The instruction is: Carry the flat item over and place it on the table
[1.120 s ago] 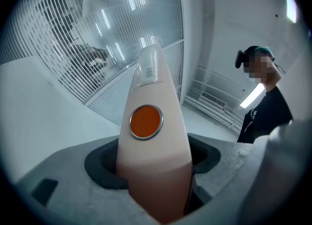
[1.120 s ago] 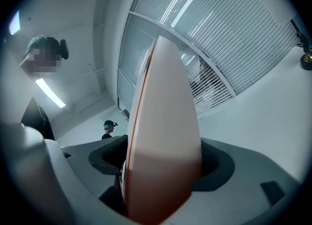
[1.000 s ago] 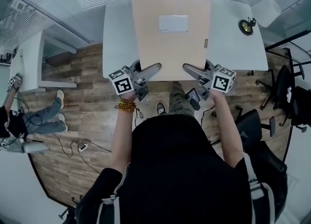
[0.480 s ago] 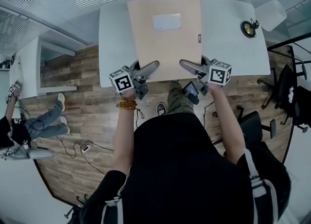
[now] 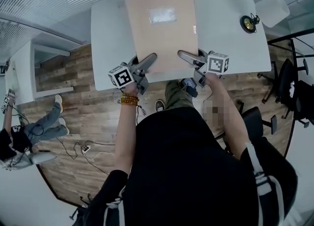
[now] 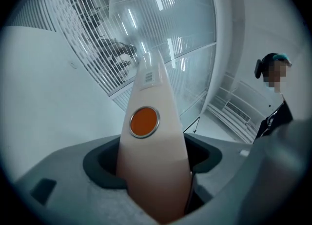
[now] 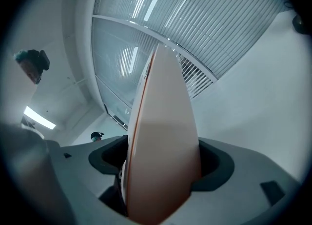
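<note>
The flat item is a large beige board (image 5: 162,34) with a white label (image 5: 162,15). It lies over the white table (image 5: 108,34), its near edge close to the table's front edge. My left gripper (image 5: 148,60) holds its near left corner and my right gripper (image 5: 184,55) its near right corner. In the left gripper view the board (image 6: 152,165) fills the gap between the jaws and shows an orange round disc (image 6: 144,121); these jaws are opening slightly. The board (image 7: 163,146) stands edge-on between the jaws in the right gripper view.
A round brass object (image 5: 249,24) and a white object (image 5: 271,10) sit at the table's far right. Office chairs (image 5: 260,122) stand to the right. A person (image 5: 24,132) sits on the wooden floor at the left, near cables (image 5: 83,146). Glass walls with blinds stand behind the table.
Both grippers and the board have moved forward, so the board now reaches farther across the table. The grip at both near corners looks unchanged.
</note>
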A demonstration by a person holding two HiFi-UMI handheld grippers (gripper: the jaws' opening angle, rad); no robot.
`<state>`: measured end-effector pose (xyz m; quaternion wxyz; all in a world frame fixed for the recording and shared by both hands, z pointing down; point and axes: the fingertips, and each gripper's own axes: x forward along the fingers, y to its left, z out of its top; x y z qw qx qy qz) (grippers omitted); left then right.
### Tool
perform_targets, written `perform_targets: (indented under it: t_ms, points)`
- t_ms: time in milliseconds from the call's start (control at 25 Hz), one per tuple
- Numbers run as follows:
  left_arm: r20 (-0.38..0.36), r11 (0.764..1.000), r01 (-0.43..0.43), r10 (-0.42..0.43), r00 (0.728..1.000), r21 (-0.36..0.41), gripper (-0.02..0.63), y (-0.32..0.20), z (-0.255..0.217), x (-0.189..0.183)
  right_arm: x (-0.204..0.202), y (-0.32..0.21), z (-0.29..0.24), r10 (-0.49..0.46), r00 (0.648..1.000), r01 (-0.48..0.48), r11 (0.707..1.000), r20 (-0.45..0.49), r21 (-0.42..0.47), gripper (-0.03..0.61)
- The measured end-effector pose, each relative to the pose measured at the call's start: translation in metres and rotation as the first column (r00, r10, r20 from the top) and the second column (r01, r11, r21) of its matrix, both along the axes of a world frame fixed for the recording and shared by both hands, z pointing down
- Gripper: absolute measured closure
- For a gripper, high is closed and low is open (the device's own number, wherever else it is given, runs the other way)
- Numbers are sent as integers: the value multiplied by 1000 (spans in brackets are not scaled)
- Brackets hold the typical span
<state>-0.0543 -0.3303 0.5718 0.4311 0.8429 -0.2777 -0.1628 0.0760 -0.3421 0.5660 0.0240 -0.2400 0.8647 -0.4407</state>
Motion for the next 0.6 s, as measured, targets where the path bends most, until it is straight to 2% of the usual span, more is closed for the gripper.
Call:
perform_targets:
  t_ms: [280,600]
  points:
    - [2,989,42,-42,999,-139,270,-19,45,1,11,-20,43,78,997,-76,987,5,-141,205]
    - [-18,968,90,-97,995,-234,267,-25,72,1,13,-33,71,95,995,-99,975,-31,-201,206]
